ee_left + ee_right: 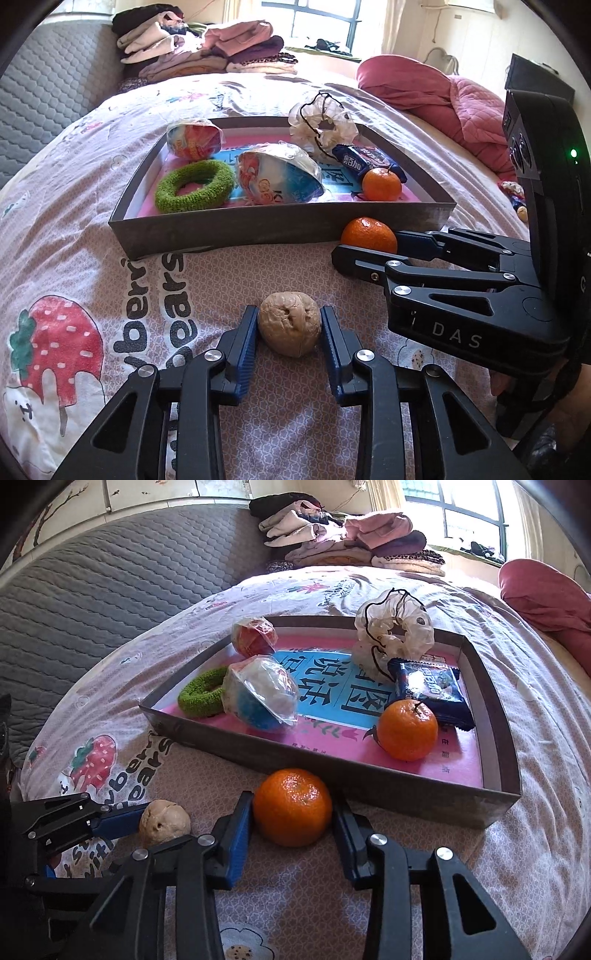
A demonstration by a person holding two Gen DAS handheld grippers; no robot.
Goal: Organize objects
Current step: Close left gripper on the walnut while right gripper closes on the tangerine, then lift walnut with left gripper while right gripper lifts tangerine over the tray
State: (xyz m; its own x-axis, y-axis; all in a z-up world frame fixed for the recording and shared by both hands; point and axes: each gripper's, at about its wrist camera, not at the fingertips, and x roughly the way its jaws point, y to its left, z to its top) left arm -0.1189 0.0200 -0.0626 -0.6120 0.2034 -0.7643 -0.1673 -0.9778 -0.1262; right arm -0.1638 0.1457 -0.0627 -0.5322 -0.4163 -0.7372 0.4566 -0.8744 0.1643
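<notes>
Left gripper (289, 332) fingers closed against walnut (289, 329) on bedspread (258, 269); right gripper (292, 810) fingers bracketing loose tangerine (292, 806), touching both sides, just before near wall of grey tray (406, 786) holding second tangerine (407, 729).

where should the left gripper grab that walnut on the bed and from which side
Grip the walnut across its widest middle, coming in low along the bedspread from the near side, as the left gripper is already lined up. It is roundish and bumpy, so pads on opposite flanks at mid-height should hold best. The pads sit close on both sides; whether they touch is unclear.
</notes>
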